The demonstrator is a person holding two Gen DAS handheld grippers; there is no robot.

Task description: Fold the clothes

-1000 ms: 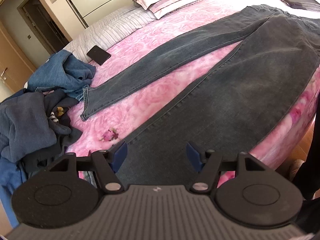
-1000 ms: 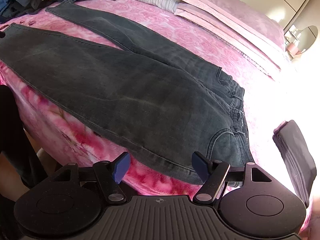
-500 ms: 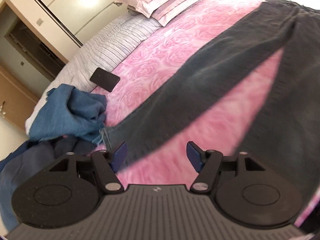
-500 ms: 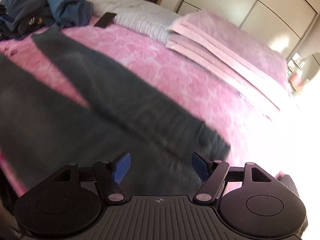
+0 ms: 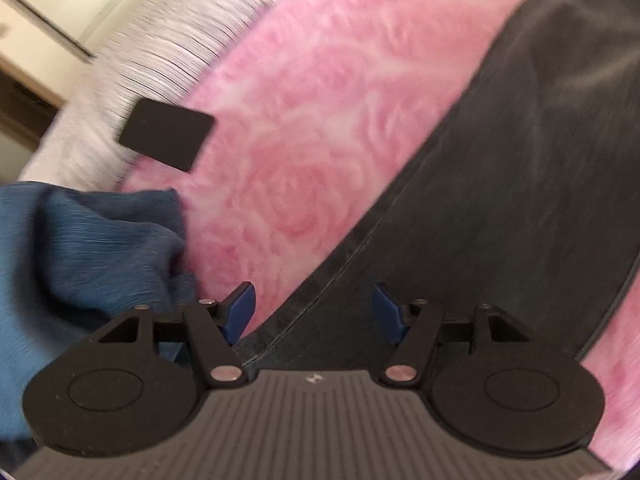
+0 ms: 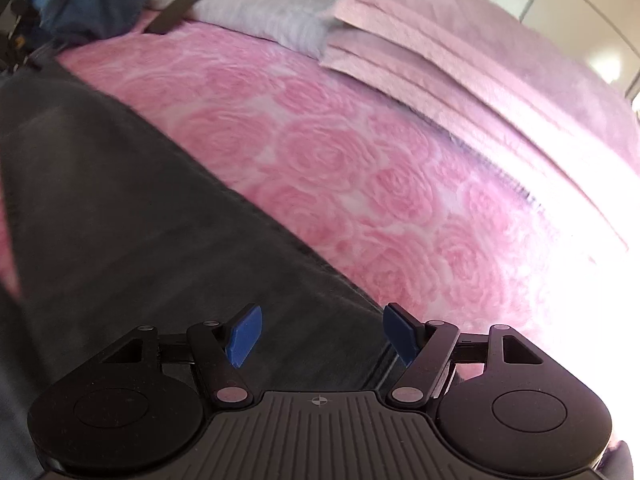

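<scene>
The jeans (image 5: pixel 500 208) lie flat on the pink bed (image 5: pixel 320 100). The left gripper (image 5: pixel 313 311), jaws released, sits low over a leg seam near the hem, beside a blue garment (image 5: pixel 88 248); a phone (image 5: pixel 166 134) lies beyond the jeans. The right gripper (image 6: pixel 322 334), jaws released and empty, sits over the jeans' far edge (image 6: pixel 120 220), pillows (image 6: pixel 440 48) beyond.

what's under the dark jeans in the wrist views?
The dark jeans lie flat on the pink rose-patterned bedspread, which shows along their edges. Whatever sits directly beneath the denim is covered, so cannot be seen.
</scene>
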